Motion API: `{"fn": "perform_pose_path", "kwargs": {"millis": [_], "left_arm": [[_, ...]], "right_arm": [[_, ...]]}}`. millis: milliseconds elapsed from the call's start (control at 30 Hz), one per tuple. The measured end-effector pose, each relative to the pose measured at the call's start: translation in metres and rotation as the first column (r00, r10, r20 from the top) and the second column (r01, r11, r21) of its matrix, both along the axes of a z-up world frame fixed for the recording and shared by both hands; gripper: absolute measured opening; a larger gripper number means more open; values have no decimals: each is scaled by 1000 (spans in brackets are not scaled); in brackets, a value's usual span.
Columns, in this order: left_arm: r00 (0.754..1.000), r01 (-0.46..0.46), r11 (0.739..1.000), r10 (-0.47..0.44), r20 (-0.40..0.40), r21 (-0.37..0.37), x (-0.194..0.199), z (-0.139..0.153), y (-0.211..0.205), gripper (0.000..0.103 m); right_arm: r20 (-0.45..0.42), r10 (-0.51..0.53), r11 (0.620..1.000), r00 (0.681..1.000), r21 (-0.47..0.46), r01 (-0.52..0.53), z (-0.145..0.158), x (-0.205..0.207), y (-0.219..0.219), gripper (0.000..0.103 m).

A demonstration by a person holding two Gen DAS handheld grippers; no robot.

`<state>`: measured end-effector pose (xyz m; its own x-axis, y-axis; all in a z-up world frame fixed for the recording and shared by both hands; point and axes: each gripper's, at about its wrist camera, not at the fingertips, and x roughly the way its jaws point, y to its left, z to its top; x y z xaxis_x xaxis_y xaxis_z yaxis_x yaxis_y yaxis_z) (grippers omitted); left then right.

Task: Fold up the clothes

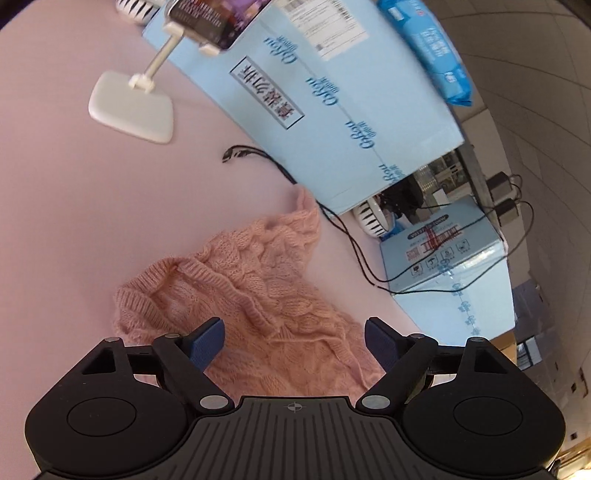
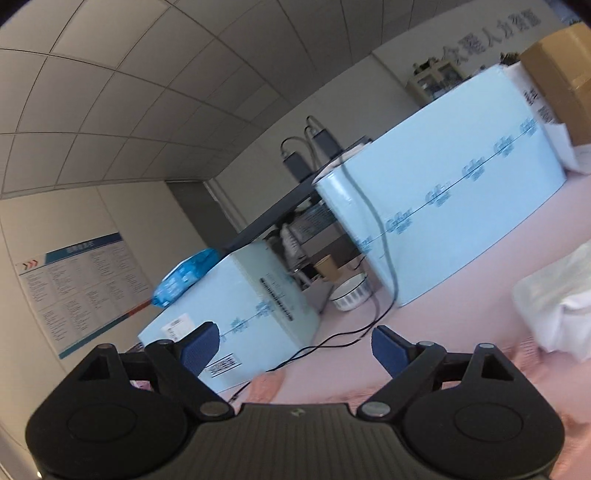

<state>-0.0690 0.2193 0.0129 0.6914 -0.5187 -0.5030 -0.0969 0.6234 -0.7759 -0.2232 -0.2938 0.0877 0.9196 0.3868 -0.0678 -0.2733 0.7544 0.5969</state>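
Sweater (image 1: 258, 295) — a pink cable-knit one — lies crumpled on a pink tabletop (image 1: 92, 221), its ribbed neckline turned up toward the camera. To the left of the sweater and further back stands a white phone stand (image 1: 133, 107) holding a phone (image 1: 210, 18). Behind the sweater, a big pale-blue box (image 1: 332, 110) sits with a blue wipes pack (image 1: 428, 44) on top; black cables (image 1: 343, 229) run along the table from its foot, close to the sweater's far edge. Right of the sweater, past the cables, is a striped bowl (image 1: 373, 221) and a second blue box (image 1: 443, 258).

The left gripper (image 1: 295, 343) hovers just above the sweater, its blue pads spread wide with knit showing between them, not pinched.

The right gripper (image 2: 295, 347) points level across the table toward the boxes — its fingers are likewise spread wide and hold nothing. A white heap of cloth (image 2: 554, 302) lies at far right.
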Motion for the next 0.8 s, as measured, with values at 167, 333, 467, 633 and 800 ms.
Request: {"fn": "perform_pose_path", "kwargs": {"millis": [167, 333, 467, 633, 800], "left_arm": [[999, -6, 1000, 5, -41, -26, 38, -13, 8, 85], [993, 103, 995, -103, 66, -7, 60, -20, 6, 97], [987, 125, 992, -127, 101, 26, 54, -15, 4, 97], [984, 148, 988, -152, 93, 53, 53, -16, 4, 97], [986, 147, 989, -148, 82, 24, 53, -18, 10, 97]], "right_arm": [[-50, 63, 997, 997, -31, -65, 15, 55, 44, 92], [-279, 142, 990, 950, 37, -138, 11, 122, 94, 92], [-350, 162, 984, 923, -14, -178, 2, 174, 130, 91], [-341, 136, 966, 930, -165, -201, -8, 237, 174, 91], [-427, 132, 937, 895, -242, -253, -31, 307, 210, 89]]}}
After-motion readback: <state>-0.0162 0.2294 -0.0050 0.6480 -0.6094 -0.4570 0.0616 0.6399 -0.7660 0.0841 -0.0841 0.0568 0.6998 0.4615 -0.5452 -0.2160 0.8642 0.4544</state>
